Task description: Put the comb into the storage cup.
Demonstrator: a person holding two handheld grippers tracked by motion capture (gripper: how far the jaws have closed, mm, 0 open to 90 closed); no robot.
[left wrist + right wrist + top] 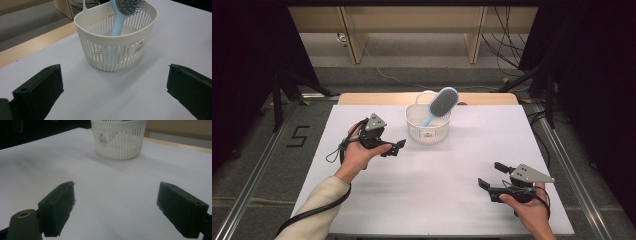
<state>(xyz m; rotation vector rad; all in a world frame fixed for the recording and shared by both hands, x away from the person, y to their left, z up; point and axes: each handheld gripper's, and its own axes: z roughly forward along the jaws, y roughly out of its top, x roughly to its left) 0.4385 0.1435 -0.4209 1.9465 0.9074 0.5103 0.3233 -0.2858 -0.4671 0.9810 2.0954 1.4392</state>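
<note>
Left claw [395, 146]: jaws spread wide, nothing between them, held in the left hand [357, 152], sleeved forearm angling in from bottom left. Right claw [493, 176]: jaws also wide apart and empty, gripped by the right hand [528, 207] near the bottom edge.

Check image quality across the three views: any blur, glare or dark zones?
High view: white table evenly lit with no glare, surroundings near black, soft smeared streaks on its near half. Left gripper view: basket and hairbrush sharp, the left tongs slightly soft. Right gripper view: right tongs sharper, basket softer; faint grey shadow beneath it.
</note>
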